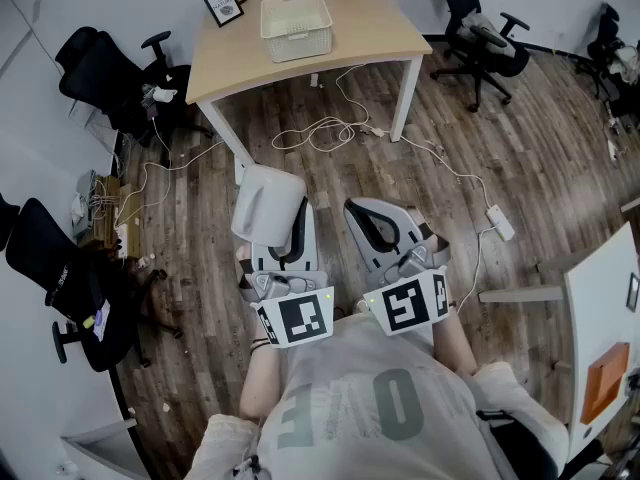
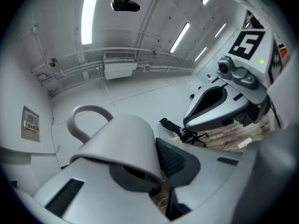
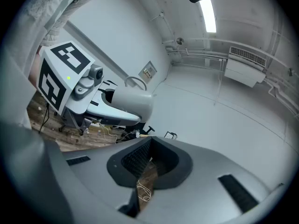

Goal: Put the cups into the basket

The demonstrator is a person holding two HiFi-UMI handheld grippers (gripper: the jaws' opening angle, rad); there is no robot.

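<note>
Cup (image 1: 268,203): smooth, glossy white, rounded, with a looped handle. It sits tilted at the tip of the left gripper (image 1: 292,240), whose grey jaws are clamped on its wall. Just beside it, the right gripper (image 1: 385,230) has its ribbed dark pads almost together, with nothing between them. Well ahead, a white slatted basket (image 1: 300,43) stands on a pale wooden table (image 1: 370,23). White cables (image 1: 330,133) loop across the plank floor (image 1: 520,138) between.

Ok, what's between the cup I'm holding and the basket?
Between the cup and the basket, the head view shows wooden floor crossed by loose white cable, then the table's near edge and some bare tabletop.
</note>
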